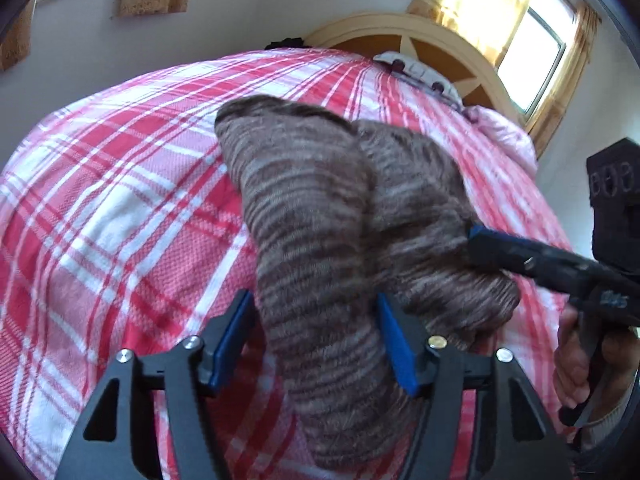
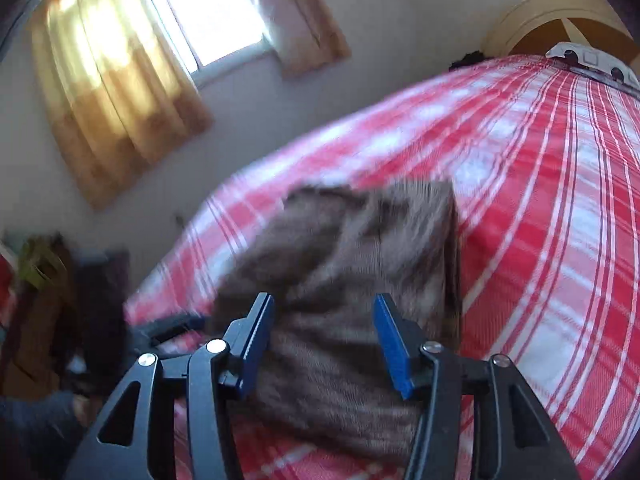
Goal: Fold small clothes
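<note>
No legible writing; brown striped garment [image 1: 320,240] lies folded on the plaid bedspread [image 1: 100,200], long axis toward the headboard [image 1: 400,28]; left gripper [image 1: 316,344] and right gripper [image 2: 324,344] released, pads apart.

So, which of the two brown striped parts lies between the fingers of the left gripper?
The longer left part, which runs down between the fingers of the open left gripper. The shorter part lies to its right, outside them.

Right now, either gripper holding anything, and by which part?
Nothing held. Left gripper stands open astride the brown striped garment on the bed; right gripper is open over it too.
</note>
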